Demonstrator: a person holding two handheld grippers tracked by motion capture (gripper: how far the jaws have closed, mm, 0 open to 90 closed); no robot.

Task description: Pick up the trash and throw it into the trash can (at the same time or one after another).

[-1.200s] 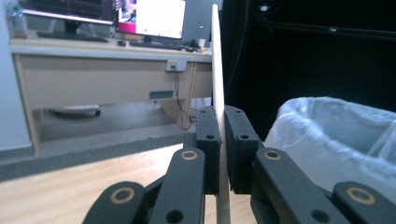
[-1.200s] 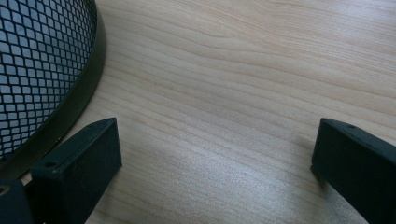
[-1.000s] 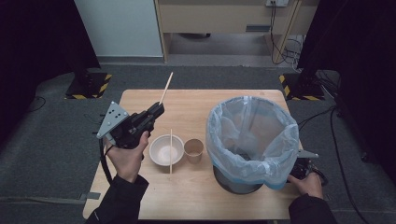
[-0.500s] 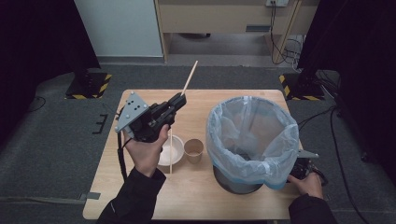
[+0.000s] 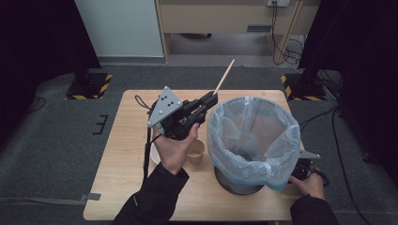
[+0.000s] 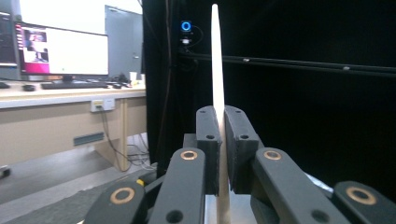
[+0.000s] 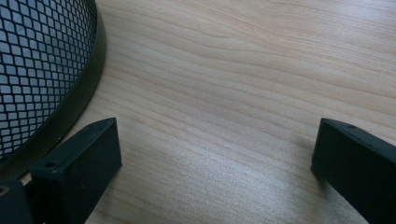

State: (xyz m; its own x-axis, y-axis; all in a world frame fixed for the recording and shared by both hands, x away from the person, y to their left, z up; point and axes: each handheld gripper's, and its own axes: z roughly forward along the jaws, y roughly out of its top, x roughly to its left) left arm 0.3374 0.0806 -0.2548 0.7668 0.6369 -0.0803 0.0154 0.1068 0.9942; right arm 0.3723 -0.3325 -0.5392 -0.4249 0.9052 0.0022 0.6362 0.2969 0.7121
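My left gripper (image 5: 211, 97) is raised above the table, shut on a thin wooden stick (image 5: 224, 77) that slants up and to the right past its jaws. In the left gripper view the stick (image 6: 216, 60) stands pinched between the two black pads (image 6: 208, 140). The gripper's tip is just left of the rim of a black mesh bin lined with a pale blue plastic bag (image 5: 253, 136). My right gripper (image 5: 307, 169) rests low on the table at the bin's right, partly hidden behind it. Its jaws stand wide apart over bare wood, next to the bin's mesh wall (image 7: 42, 70).
A small brown paper cup (image 5: 195, 151) stands on the wooden table (image 5: 126, 140) left of the bin, with a white bowl (image 5: 153, 154) beside it mostly hidden by my left hand. Dark floor surrounds the table; a desk with monitors (image 6: 60, 51) lies beyond.
My left hand has lifted and carried the stick rightward from over the bowl to the bin's left rim. The right gripper has stayed put.
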